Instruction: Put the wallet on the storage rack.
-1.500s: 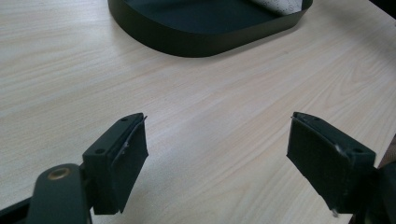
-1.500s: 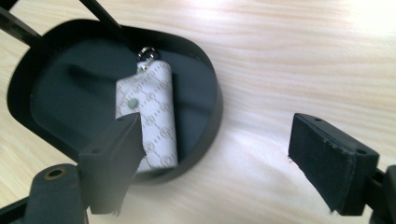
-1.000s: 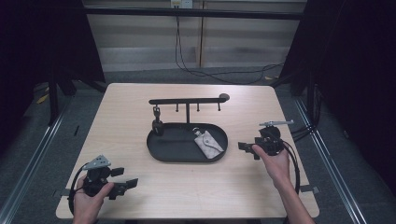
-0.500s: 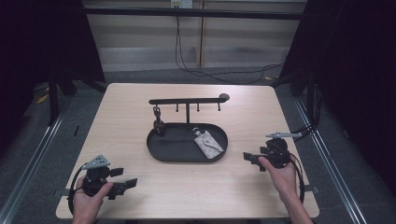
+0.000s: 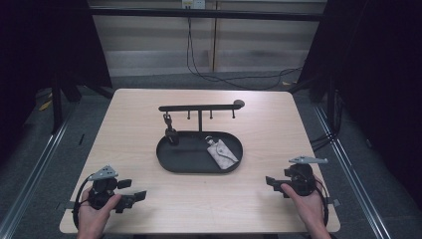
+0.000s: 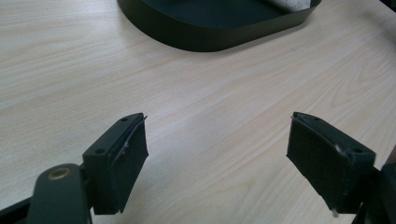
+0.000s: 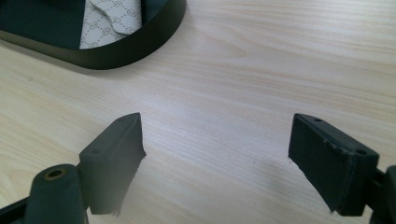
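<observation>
A pale wooden table (image 5: 149, 124) sits in a dim room, dark curtains to either side, a light panelled wall behind with cables hanging down it, and metal rails running along the grey floor.

Mid-table lies a black oval tray (image 5: 171, 164) with a hook rack (image 5: 199, 107) rising from its far rim; a dark key fob (image 5: 171, 134) hangs from one hook down into the tray.

The patterned key pouch (image 5: 222, 153) lies in the tray's right half.

The left gripper (image 5: 133, 197) rests near the table's near-left corner, jaws spread wide with bare wood between them; the tray is ahead of it and off to its right, well apart.

The right gripper (image 5: 271, 182) is low over the near-right part of the table, jaws also wide apart and holding nothing. In the right gripper view the pouch (image 7: 112, 21) lies ahead and to the left of the jaws, inside the tray's wall (image 7: 140, 44).
</observation>
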Motion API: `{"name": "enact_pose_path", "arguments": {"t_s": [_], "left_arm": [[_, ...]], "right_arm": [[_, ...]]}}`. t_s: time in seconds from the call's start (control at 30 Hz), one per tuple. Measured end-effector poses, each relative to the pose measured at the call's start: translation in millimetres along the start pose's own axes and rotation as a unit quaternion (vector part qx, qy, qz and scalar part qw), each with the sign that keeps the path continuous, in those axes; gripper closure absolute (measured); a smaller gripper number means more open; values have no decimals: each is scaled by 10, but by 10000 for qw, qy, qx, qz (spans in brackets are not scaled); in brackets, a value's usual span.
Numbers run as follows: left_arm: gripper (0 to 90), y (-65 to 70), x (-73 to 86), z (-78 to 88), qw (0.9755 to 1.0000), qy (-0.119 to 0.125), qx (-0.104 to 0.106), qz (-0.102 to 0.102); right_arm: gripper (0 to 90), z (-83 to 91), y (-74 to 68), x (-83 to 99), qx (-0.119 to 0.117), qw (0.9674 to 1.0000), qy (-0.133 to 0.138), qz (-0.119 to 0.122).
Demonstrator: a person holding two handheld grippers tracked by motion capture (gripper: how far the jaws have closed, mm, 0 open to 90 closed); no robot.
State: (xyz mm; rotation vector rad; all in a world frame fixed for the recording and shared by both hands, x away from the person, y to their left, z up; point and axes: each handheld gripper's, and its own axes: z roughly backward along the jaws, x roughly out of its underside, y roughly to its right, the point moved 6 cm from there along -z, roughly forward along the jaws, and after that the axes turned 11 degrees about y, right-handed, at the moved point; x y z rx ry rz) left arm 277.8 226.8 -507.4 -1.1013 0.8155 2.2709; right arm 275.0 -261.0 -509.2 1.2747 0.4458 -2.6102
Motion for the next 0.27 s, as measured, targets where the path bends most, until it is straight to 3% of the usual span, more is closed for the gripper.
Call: {"name": "enact_pose_path", "arguments": {"t_s": [0.1, 0.2, 0.27], "left_arm": [[199, -2, -3, 1, 10000, 33, -16, 13], [199, -5, 3, -3, 10000, -4, -30, -10], [198, -3, 3, -4, 10000, -2, -31, -10]], "right_arm": [[177, 13, 12, 41, 10, 10000, 21, 93], [182, 6, 20, 110, 7, 9999, -171, 11], [182, -19, 44, 130, 103, 9996, -253, 93]]}}
